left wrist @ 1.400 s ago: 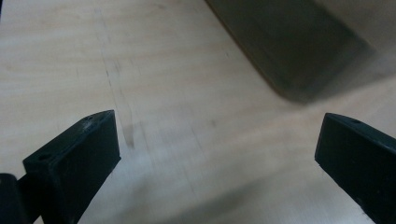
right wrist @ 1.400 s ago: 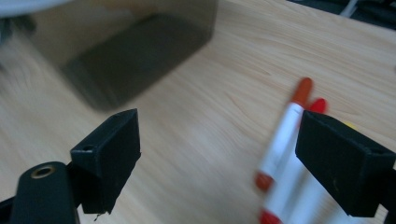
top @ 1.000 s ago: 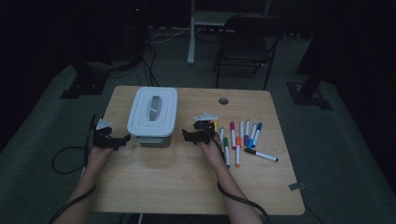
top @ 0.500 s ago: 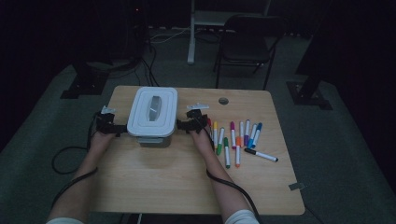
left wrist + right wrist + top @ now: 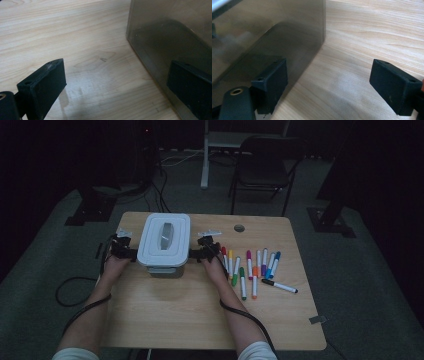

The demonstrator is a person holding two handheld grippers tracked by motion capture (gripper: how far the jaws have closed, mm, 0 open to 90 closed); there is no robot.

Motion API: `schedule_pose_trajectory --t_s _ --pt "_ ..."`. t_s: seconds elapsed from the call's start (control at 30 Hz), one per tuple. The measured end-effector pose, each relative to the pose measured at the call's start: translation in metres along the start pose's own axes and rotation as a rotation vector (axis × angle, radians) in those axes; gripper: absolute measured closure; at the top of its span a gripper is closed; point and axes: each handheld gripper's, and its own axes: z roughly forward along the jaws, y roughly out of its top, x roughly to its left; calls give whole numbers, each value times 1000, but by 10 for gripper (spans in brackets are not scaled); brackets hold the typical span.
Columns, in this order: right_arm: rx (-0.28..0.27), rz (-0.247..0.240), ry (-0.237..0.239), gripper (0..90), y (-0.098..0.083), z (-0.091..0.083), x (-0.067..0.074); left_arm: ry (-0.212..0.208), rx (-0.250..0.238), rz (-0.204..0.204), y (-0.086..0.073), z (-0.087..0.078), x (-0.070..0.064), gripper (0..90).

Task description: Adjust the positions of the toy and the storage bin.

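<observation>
A white lidded storage box point(image 5: 163, 244) stands on the wooden table point(image 5: 200, 315), left of centre. My left gripper point(image 5: 131, 254) sits against the box's left side and my right gripper point(image 5: 196, 253) against its right side. In the left gripper view the jaws stand wide apart, empty, with the translucent box wall point(image 5: 170, 37) close by the right jaw. The right gripper view has the box wall point(image 5: 269, 32) by its left jaw, jaws wide apart over bare wood point(image 5: 362, 50). Several coloured markers point(image 5: 250, 267) lie to the right of the box.
A black and white marker point(image 5: 279, 286) lies apart at the right end of the marker row. A round hole point(image 5: 239, 228) is in the table's far edge. A chair point(image 5: 265, 165) and stand legs point(image 5: 87, 207) are on the floor beyond the table.
Both grippers have moved forward and inward from the near side of the box to flank its left and right walls. The box and markers have not moved.
</observation>
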Motion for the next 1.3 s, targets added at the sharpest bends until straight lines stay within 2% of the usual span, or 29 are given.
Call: schedule_pose_trajectory --t_s 0.07,0.1,0.13,0.17,0.23,0.3,0.37,0.5,0.57,0.63,0.67,0.83,0.9,1.03,1.07,1.1,1.13,1.17,1.2,1.23,1.3 --pt "6 11 23 150 0 -2 -3 9 -1 19 0 -1 -4 30" --pt "6 71 83 149 -2 -6 -8 5 5 23 0 -2 -6 30" --pt "6 71 83 149 -2 -6 -8 0 13 21 1 -2 -7 30" --pt "4 87 104 148 -4 -8 -11 -8 21 20 1 -2 -9 30" --pt "22 66 120 149 -7 -13 -13 -16 37 29 3 -3 -14 30" --pt "32 56 119 150 -8 -15 -13 -13 37 38 3 -4 -18 30" --pt "47 25 106 150 -9 -20 -13 -19 39 44 2 -6 -22 30" --pt "52 15 118 150 -16 -29 -17 -23 46 66 0 -10 -32 30" --pt "57 -5 124 150 -20 -32 -16 -23 51 76 -2 -13 -38 30" --pt "69 -11 129 150 -25 -36 -16 -25 56 91 -3 -17 -43 30" --pt "69 -14 124 152 -27 -38 -17 -30 59 118 -4 -21 -48 30" --pt "73 -18 126 159 -33 -45 -17 -56 57 107 -7 -27 -56 30" --pt "76 -29 124 168 -35 -50 -17 -65 56 114 -10 -28 -60 30" --pt "97 -32 130 167 -39 -57 -23 -115 62 106 -14 -28 -65 30" --pt "94 -47 121 166 -40 -59 -25 -122 61 106 -14 -28 -64 30" --pt "83 -69 132 155 -41 -62 -28 -133 56 103 -16 -28 -63 29" --pt "74 -66 134 142 -42 -63 -30 -144 46 99 -17 -26 -62 29" --pt "74 -66 134 142 -42 -63 -30 -140 50 99 -19 -25 -60 29" --pt "73 -79 103 143 -43 -64 -31 -119 57 91 -21 -22 -58 29" --pt "64 -114 77 143 -43 -64 -31 -103 55 87 -22 -20 -56 29" --pt "49 -116 62 143 -40 -63 -31 -101 78 59 -23 -18 -53 27"
